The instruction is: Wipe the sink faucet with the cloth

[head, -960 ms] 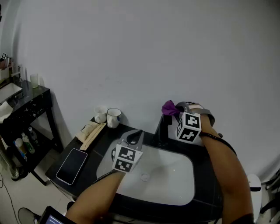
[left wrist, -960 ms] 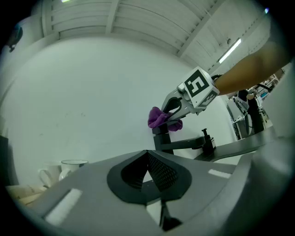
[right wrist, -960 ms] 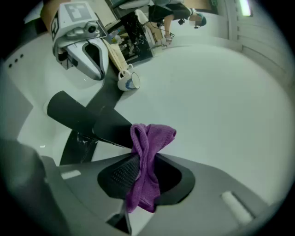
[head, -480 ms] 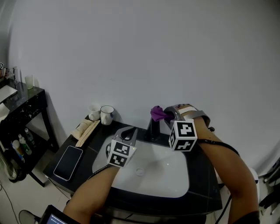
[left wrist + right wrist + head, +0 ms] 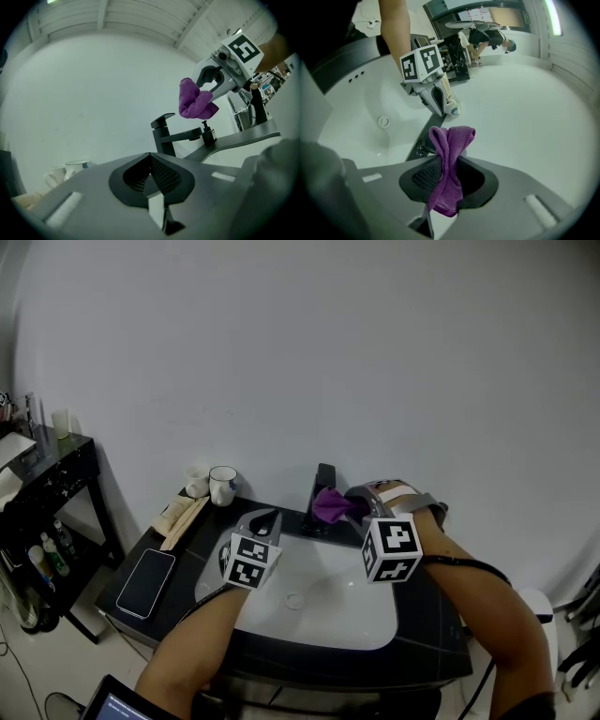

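Compared against the head view of a second ago. Found the right gripper (image 5: 349, 504) lower and nearer frame centre, with the cloth (image 5: 328, 505) no longer up above the faucet (image 5: 323, 482) but level with its body, just right of it. Also noted a camera shift, so treated part of that move as apparent only. Judged the approach as done and the wiping as about to begin.

Read the right jaws as clamped nearly together on the purple cloth. Pinched at mid-fold, with a bunched tuft sticking out past the tips and a tail hanging back below. From the left gripper view, placed that tuft at upper right of frame, directly over the spout (image 5: 190, 135), seemingly just clear of it. Cannot confirm contact.

Read the left gripper (image 5: 265, 519) as closed on nothing, hovering left of centre over the sink (image 5: 217, 570) rim, apart from the faucet.
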